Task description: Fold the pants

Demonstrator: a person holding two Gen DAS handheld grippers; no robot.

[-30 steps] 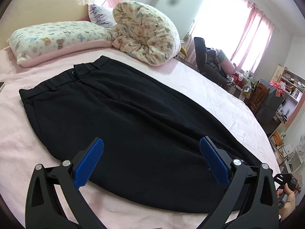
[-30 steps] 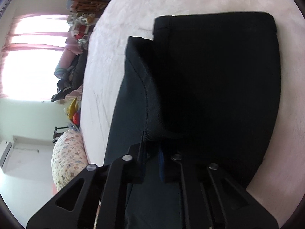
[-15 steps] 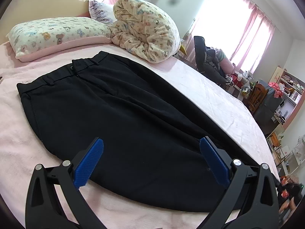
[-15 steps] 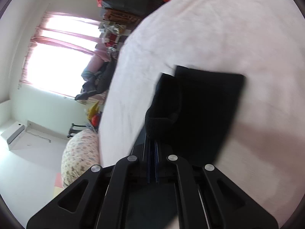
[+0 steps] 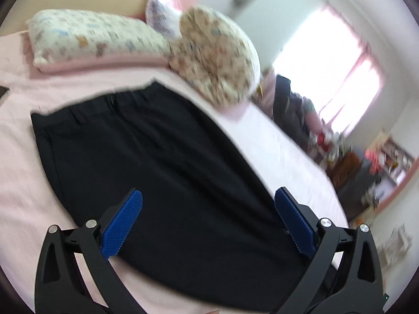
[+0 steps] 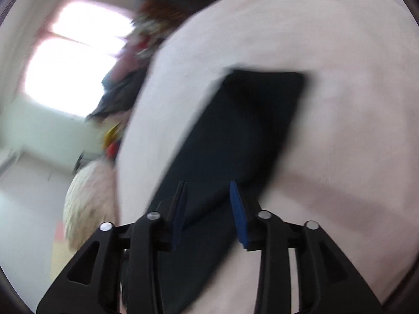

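Currently black pants [image 5: 162, 172] lie flat on the pink bed [image 5: 15, 183], long axis from waistband at 11 o'clock to hems at 5. Left gripper [image 5: 208, 223] hovers wide, empty; right gripper [image 6: 209, 209] opening, nothing pinched. Both views blurred; hem layers unclear.

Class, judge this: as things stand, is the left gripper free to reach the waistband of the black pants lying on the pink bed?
Probably yes. The left gripper stands open above the black pants, and nothing lies between it and the waistband on the pink bed.
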